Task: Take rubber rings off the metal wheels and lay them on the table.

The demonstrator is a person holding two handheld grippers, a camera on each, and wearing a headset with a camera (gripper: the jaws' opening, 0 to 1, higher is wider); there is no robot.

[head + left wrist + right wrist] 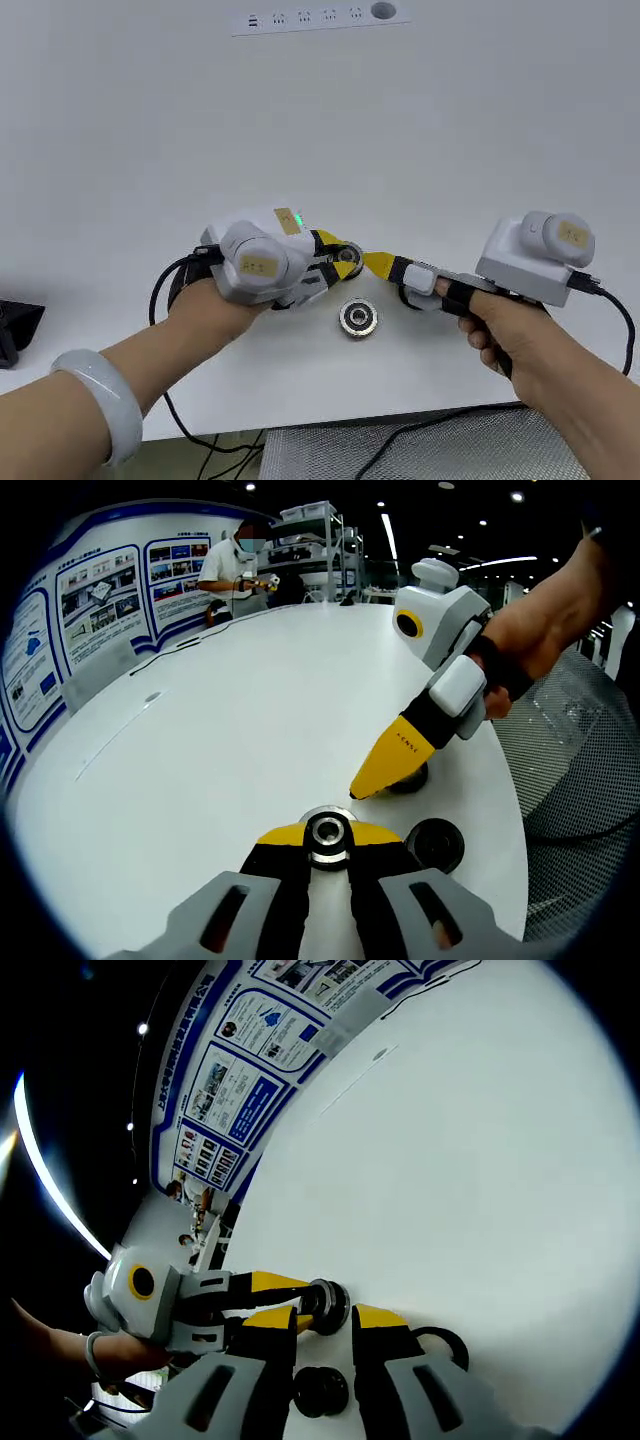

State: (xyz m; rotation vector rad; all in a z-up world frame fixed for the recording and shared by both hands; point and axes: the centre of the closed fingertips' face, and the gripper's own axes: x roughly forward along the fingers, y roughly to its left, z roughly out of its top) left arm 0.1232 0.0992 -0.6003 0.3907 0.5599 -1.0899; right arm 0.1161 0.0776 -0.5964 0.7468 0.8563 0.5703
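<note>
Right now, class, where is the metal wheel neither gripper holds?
In the head view the loose wheel lies on the table, centre, just nearer the person than the clamped wheel in the left gripper.

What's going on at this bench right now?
A person is working with two handheld tools at a white table. The left tool clamps a metal wheel, and the right tool, jaws open, points its tips at that wheel. A second wheel lies on the table nearby.

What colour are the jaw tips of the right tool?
Yellow. The right tool shows them best in the left gripper view, against the white table.
</note>
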